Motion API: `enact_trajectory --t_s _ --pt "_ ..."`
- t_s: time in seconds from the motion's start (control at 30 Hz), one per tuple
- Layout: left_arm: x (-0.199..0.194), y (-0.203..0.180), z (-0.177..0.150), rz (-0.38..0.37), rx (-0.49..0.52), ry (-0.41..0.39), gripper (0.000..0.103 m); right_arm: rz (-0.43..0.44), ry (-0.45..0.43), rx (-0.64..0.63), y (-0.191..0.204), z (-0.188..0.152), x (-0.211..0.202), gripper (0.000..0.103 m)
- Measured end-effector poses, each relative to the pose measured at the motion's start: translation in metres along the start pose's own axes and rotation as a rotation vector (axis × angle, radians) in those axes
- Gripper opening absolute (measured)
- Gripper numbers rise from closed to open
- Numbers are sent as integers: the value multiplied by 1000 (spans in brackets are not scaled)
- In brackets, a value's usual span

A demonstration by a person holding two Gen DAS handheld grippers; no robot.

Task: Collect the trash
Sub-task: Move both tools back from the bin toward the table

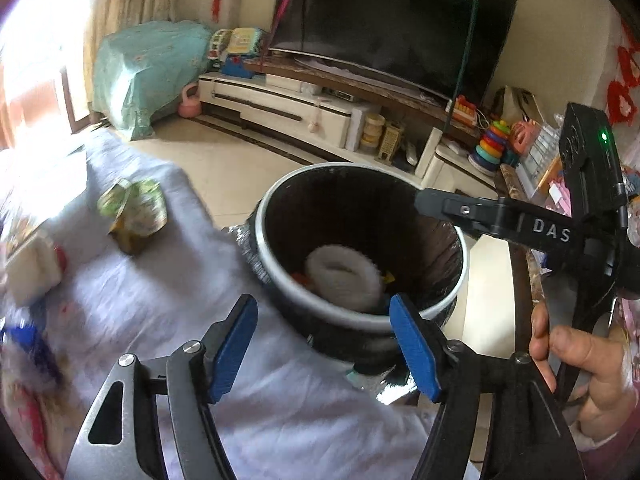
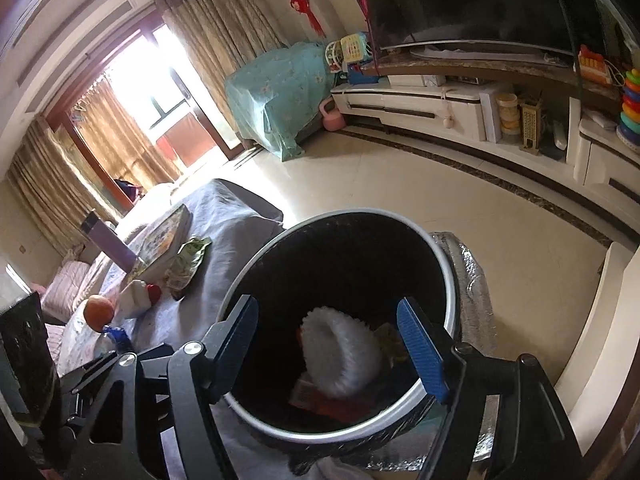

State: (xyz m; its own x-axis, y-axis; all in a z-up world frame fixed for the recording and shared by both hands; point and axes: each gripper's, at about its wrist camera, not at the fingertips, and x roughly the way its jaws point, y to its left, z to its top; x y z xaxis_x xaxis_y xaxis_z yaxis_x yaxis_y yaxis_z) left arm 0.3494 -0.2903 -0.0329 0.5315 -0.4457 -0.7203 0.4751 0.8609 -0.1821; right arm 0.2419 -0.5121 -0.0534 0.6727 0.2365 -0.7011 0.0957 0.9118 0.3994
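A round bin (image 1: 360, 322) with a white rim and black liner stands beside the cloth-covered table (image 1: 168, 312); it also shows in the right wrist view (image 2: 450, 280). Inside lie a white foam fruit net (image 1: 344, 276) (image 2: 340, 352) and orange and yellow scraps. My left gripper (image 1: 324, 348) is open and empty at the bin's near rim. My right gripper (image 2: 328, 352) is open and empty above the bin mouth; it reaches over the bin in the left wrist view (image 1: 424, 200). A crumpled green wrapper (image 1: 134, 212) (image 2: 188, 260) lies on the table.
On the table are a white bottle with a red cap (image 2: 138, 298), an orange (image 2: 98, 312), a book (image 2: 164, 240), a purple box (image 2: 108, 240) and a blue-capped item (image 1: 28, 344). A TV stand (image 1: 288, 108) with toys lines the far wall across the tiled floor (image 2: 440, 192).
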Motion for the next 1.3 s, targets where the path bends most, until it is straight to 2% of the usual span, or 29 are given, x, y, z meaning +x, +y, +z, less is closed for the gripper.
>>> enact_trajectory --t_s 0.2,0.53,0.87,1.03,1.3 --pt "-27 18 -36 17 -77 -17 69 26 -16 -10 22 -25 -9 89" --pt "-79 64 -90 80 -200 -45 70 87 -48 -68 75 -62 -22 93" --pt "-134 103 -134 164 -319 -85 70 148 13 -113 120 -89 -5 93" --pt "-150 111 -151 191 -359 -84 70 182 54 -140 145 -104 8 93" --pt "-165 129 -150 225 -388 -85 70 231 100 -194 179 -116 27 93"
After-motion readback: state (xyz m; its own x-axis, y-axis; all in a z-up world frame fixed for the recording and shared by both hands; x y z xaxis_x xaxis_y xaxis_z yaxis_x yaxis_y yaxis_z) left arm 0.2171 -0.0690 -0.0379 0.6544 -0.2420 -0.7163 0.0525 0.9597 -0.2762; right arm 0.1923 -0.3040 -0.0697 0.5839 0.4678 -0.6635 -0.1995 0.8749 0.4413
